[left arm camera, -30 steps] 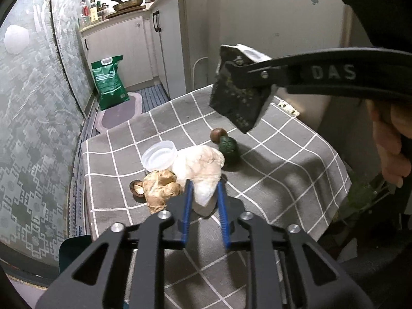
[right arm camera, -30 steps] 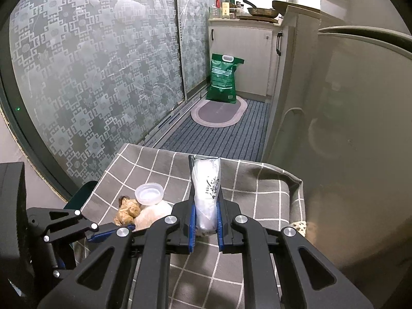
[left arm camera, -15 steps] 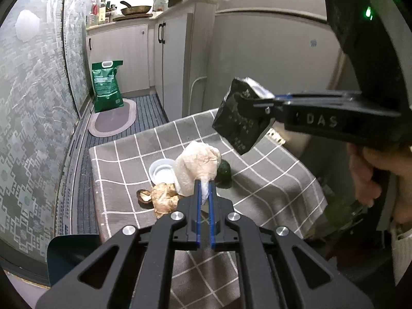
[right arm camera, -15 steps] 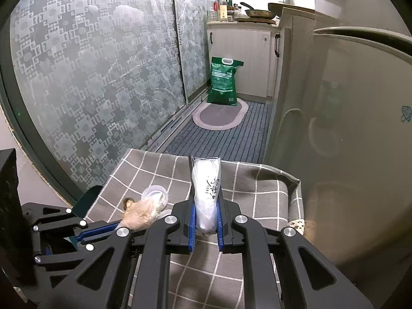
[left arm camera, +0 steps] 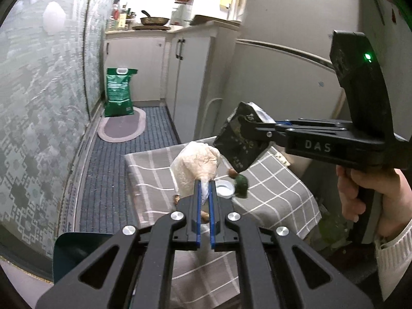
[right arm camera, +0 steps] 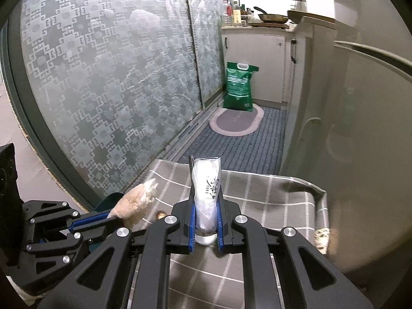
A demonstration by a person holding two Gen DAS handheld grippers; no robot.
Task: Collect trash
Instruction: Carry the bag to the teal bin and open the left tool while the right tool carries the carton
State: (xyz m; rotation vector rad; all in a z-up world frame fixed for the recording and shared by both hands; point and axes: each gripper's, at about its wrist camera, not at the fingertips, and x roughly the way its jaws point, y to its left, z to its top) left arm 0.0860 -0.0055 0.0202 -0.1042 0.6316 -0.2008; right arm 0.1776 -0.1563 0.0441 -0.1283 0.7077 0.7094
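My left gripper is shut on a crumpled pale plastic bag and holds it well above the checked table. The bag also shows in the right wrist view. My right gripper is shut on a dark snack wrapper with a silvery inside, which shows in the left wrist view held high over the table. On the table lie a white plastic lid, a dark green avocado and a brown pit.
A teal bin stands by the table's near left corner. A frosted patterned glass door runs along the left. White cabinets, a green bag and an oval mat stand beyond on the ribbed floor.
My left gripper closed on the pale plastic bag and lifted it off the table, rising and pulling back. My right gripper has kept hold of the wrapper and also rose slightly.
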